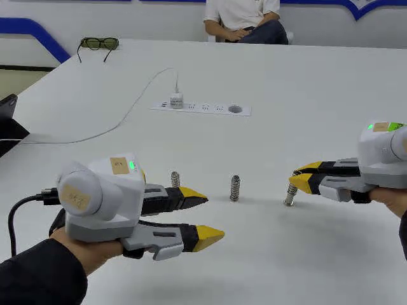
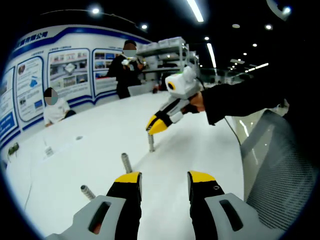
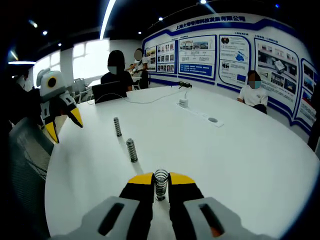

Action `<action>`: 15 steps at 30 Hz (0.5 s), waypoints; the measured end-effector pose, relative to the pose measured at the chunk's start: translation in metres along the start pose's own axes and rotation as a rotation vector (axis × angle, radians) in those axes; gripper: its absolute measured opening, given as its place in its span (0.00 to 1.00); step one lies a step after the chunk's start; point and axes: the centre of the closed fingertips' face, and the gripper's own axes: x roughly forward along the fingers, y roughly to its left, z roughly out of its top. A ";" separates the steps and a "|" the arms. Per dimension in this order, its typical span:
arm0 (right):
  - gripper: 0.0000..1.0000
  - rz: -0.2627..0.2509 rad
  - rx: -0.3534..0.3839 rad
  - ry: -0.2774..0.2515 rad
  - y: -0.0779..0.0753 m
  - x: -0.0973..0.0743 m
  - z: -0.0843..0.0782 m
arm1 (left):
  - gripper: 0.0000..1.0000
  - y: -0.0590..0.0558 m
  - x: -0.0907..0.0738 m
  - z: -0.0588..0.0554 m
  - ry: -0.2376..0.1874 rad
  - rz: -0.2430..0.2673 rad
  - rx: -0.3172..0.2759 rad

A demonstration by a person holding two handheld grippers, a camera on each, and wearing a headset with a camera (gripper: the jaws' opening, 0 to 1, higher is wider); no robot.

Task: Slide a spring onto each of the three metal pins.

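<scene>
Right gripper (image 1: 294, 178): claw closed down on the right spring (image 1: 291, 194), yellow tips pressing either side of the coil near its top. In the right gripper view the coil stands upright between the tips.

Left gripper (image 1: 213, 217): claw apart, nothing in it, hovering over bare tabletop (image 1: 299, 76) near the front edge, just beside the left spring (image 1: 175, 179).

The middle spring (image 1: 235, 188) stands free between the two grippers. All three springs are in one row along the front part of the tabletop, well apart from each other. They are grey metal, tightly wound and narrow.

Open room:
- There is a wide bare surface behind the row, up to the power strip (image 1: 200, 108).
- The strip is set flat toward the middle of the tabletop, with a white plug (image 1: 176, 100) in it and a thin cable (image 1: 121, 121) running off to the left edge.
- A pair of dark glasses (image 1: 98, 43) lies at the far left corner.
- A person (image 1: 245, 19) sits at the far edge.
- The front edge is close under both grippers.
- A mesh chair back (image 2: 280, 165) sits just off the front edge in the left gripper view.

The tabletop is white, smooth and matte, with a rounded outline. The grippers have grey plastic bodies, black jaws and yellow wedge tips.
</scene>
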 end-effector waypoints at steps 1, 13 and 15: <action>0.12 0.000 0.002 0.002 0.000 0.001 -0.001 | 0.37 0.000 0.000 0.000 0.000 0.000 0.000; 0.12 0.005 0.009 0.033 0.002 0.006 -0.012 | 0.37 -0.001 0.000 -0.001 0.002 0.000 -0.003; 0.12 0.006 0.011 0.039 0.002 0.007 -0.014 | 0.37 -0.001 0.000 -0.001 0.002 -0.001 -0.004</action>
